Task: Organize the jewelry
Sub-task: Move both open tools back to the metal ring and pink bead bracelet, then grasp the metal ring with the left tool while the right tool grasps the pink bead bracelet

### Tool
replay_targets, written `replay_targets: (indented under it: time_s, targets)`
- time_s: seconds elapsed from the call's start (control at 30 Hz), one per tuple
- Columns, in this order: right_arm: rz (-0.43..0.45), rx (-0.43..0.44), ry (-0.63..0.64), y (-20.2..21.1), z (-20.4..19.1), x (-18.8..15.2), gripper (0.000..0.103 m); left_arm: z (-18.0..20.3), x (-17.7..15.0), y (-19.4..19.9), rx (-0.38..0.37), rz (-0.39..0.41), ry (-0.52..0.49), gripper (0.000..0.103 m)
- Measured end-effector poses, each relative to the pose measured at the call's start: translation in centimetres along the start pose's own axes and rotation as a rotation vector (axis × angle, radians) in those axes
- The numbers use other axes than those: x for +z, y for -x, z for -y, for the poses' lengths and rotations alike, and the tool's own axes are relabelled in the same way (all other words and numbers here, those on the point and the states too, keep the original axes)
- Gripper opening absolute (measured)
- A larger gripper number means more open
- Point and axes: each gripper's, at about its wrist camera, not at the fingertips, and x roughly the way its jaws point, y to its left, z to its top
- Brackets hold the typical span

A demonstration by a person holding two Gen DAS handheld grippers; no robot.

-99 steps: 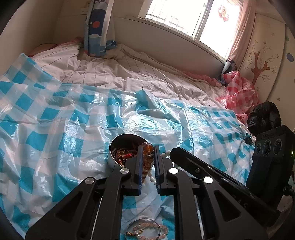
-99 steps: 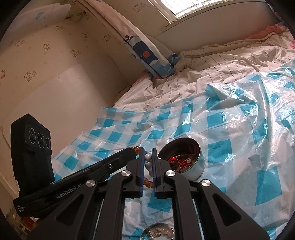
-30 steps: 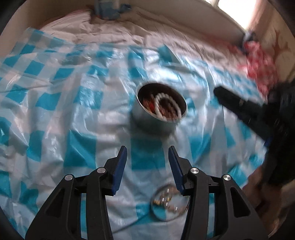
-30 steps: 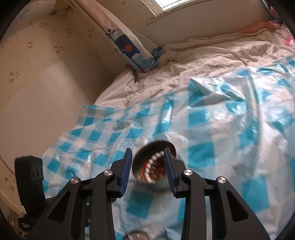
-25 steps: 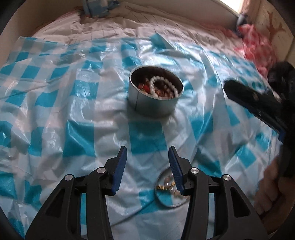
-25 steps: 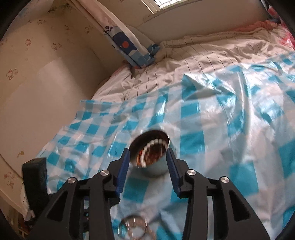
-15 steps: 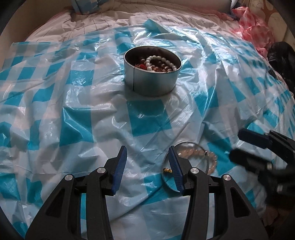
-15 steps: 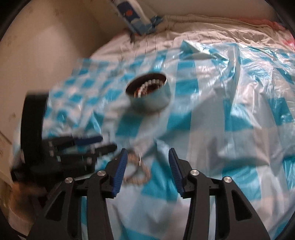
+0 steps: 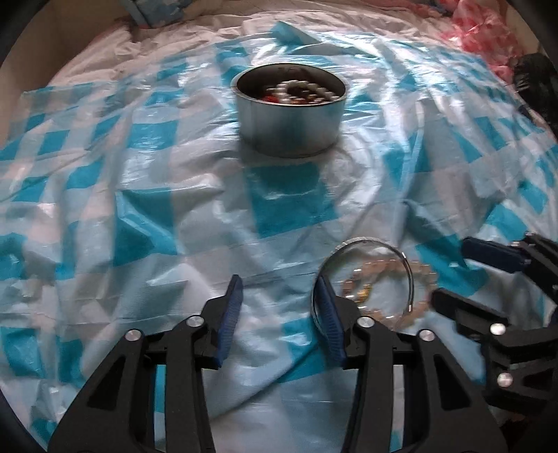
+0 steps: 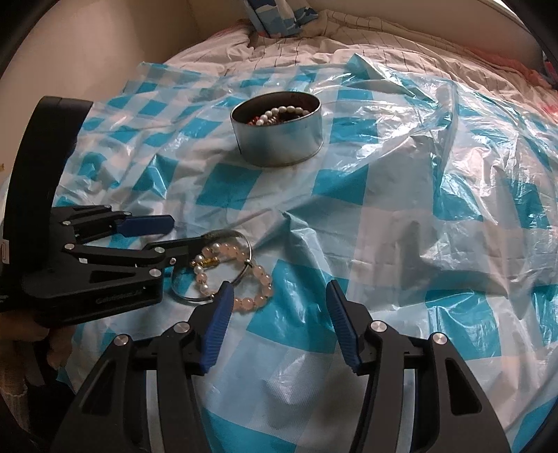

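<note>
A round metal tin [image 9: 290, 111] [image 10: 279, 134] stands on the blue-checked plastic sheet and holds a white pearl string and red and brown beads. A silver bangle [image 9: 362, 244] [image 10: 240, 270] and a pink bead bracelet [image 9: 390, 271] [image 10: 244, 278] lie together on the sheet nearer me. My left gripper [image 9: 279, 296] [image 10: 190, 230] is open and empty, its right finger at the bangle's left edge. My right gripper [image 10: 277, 299] [image 9: 450, 270] is open and empty, just right of the bracelets.
The plastic sheet [image 10: 436, 195] is wrinkled and covers a striped bed cover [image 10: 348, 41]. A blue patterned pillow [image 10: 279, 14] lies at the head. Pink cloth [image 9: 488, 35] and a black bag [image 9: 537, 80] sit at the far right.
Both grippers let go of the bead strings into the tin, opened, and drew back and down toward the bangle and pink bracelet.
</note>
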Motion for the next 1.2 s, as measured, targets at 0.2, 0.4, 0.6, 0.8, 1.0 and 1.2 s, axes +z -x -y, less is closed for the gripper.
replay_targets:
  time_s: [0.2, 0.4, 0.6, 0.8, 1.0, 1.2]
  targets:
    - [0.04, 0.01, 0.033, 0.5, -0.8, 0.3, 0.054, -2.8, -0.3, 0.1, 0.022, -0.01, 0.1, 0.028]
    - [0.021, 0.043, 0.082, -0.7, -2.3, 0.8, 0.053, -2.6, -0.5, -0.2, 0.017, -0.007, 0.08, 0.028]
    - [-0.015, 0.039, 0.101, -2.2, -2.8, 1.1, 0.038, -2.5, -0.6, -0.3, 0.009, 0.001, 0.085, 0.029]
    - [-0.034, -0.062, 0.227, -2.7, -4.7, 0.4, 0.012, -1.4, -0.7, -0.1, -0.07, -0.008, 0.055, 0.003]
    - [-0.057, 0.249, -0.136, -2.2, 1.5, 0.8, 0.009, -2.6, 0.1, 0.9, -0.278, 0.002, 0.179, 0.003]
    - [-0.016, 0.466, -0.342, -1.7, 4.8, 0.5, 0.009, -4.4, 0.1, 2.5, -0.342, 0.053, 0.284, 0.003]
